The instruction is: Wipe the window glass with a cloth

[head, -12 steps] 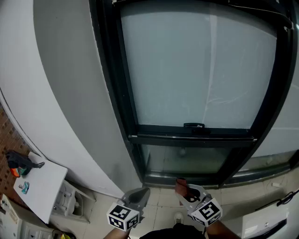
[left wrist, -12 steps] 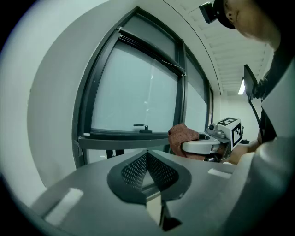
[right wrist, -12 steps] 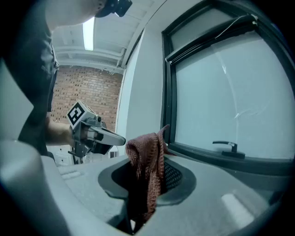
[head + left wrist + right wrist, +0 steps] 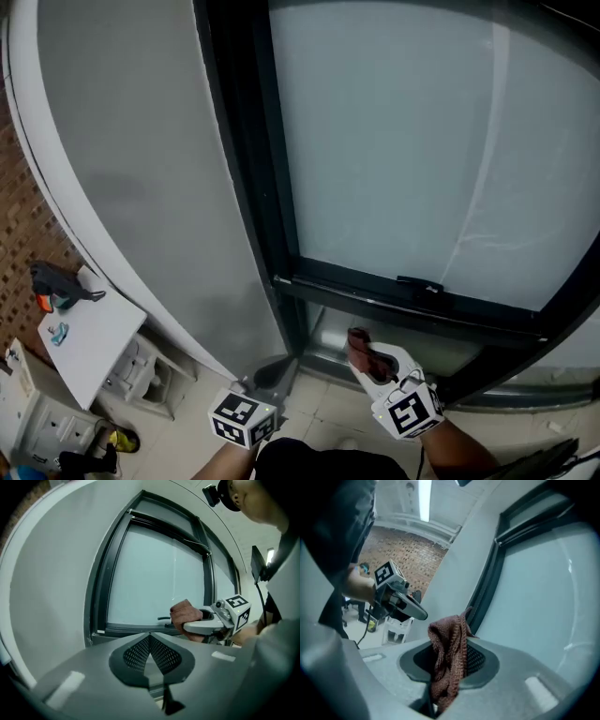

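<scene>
Cloth (image 4: 449,648) – reddish-brown, bunched, pinched between jaws of right gripper (image 4: 366,356), low beside bottom frame rail (image 4: 356,289). Window glass (image 4: 403,150) above, cloth not touching it. Left gripper (image 4: 150,641) jaws together, empty. Step: approach – next move likely raise cloth, press flat onto pane.

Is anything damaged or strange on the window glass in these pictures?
A thin pale line crosses the lower right of the window glass, branching from an upright streak. It may be a crack, a scratch or a smear; I cannot tell which.
</scene>
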The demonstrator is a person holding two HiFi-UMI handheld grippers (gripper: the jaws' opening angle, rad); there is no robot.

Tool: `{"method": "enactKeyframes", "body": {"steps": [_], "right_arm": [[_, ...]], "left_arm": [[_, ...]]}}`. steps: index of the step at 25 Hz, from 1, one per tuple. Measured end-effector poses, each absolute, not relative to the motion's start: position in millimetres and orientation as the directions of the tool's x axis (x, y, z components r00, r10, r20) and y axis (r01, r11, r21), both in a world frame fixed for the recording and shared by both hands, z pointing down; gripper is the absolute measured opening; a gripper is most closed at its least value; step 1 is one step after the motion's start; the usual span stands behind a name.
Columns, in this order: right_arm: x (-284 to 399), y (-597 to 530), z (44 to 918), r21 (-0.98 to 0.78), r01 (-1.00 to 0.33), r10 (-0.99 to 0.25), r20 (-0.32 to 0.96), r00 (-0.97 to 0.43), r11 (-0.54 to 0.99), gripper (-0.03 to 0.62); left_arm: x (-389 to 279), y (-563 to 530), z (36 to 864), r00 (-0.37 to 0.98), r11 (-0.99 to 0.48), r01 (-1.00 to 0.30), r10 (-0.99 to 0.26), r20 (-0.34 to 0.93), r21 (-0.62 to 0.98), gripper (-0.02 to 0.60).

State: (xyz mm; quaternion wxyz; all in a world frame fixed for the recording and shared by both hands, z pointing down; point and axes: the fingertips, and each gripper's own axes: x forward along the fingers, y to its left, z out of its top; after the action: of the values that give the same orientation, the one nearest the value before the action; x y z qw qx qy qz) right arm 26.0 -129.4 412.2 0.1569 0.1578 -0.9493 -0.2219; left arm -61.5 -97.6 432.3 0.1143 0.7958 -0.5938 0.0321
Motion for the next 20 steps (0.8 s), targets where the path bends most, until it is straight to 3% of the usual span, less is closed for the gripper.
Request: {"method": "enactKeyframes", "body": {"steps": [8,20], "right_arm": [[-43.8,-189.1,322.5,0.853,-0.144,-0.484,0.14,-0.864,0.503,0.08],[-155.6,-289.4,180.4,0.994,-0.11,-0.73,-0.076,-0.679,-0.002,0.08]], "left_arm": [[-86.6,-117.1,430.4,0.294,-0.265,-0.951,-0.934,0.204,0.156,0.017],[-125.8,-136.5,411.6,0.5,-0.484,-0.865,-0.851,0.161,0.132,0.017]]}}
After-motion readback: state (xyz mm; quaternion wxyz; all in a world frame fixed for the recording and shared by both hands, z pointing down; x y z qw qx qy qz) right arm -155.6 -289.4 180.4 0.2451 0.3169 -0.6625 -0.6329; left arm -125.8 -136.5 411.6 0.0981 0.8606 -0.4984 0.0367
